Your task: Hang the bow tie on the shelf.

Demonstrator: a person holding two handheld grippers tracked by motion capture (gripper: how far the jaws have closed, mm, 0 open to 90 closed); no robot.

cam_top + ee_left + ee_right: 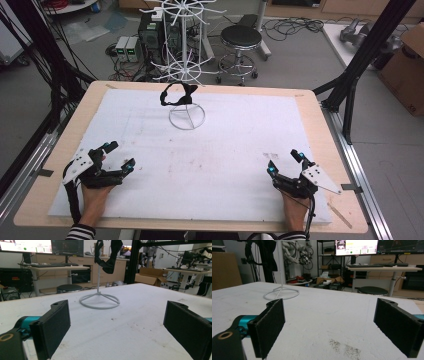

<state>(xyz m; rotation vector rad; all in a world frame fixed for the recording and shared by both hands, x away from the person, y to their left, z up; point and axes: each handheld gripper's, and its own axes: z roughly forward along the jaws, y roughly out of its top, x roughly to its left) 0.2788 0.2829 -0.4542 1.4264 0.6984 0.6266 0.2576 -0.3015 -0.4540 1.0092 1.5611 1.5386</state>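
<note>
— Across the wooden table [320,107] lies a white foam sheet [210,160], faintly stained with reddish and dark specks near the middle. What stands on it?

— A white wire display stand [186,60], at the far centre: a ring base on the sheet, a thin upright pole, and spoked tiers of hooks above. From a lower hook hangs a black strap-like item [176,95] (a headband or mask, I cannot tell which), looped and drooping just above the ring base. The left gripper view shows it too [108,255], dangling beside the pole.

— And the grippers?

— The left gripper [116,156] rests at the near left of the sheet, held in a hand [95,192] with a striped cuff; its jaws are spread wide with nothing between them. The right gripper [285,162] sits at the near right, likewise spread wide and holding nothing. Both are well apart from the stand.

— Any writing to read?

— Monitors show in both gripper views, but their text is too small to make out.
</note>
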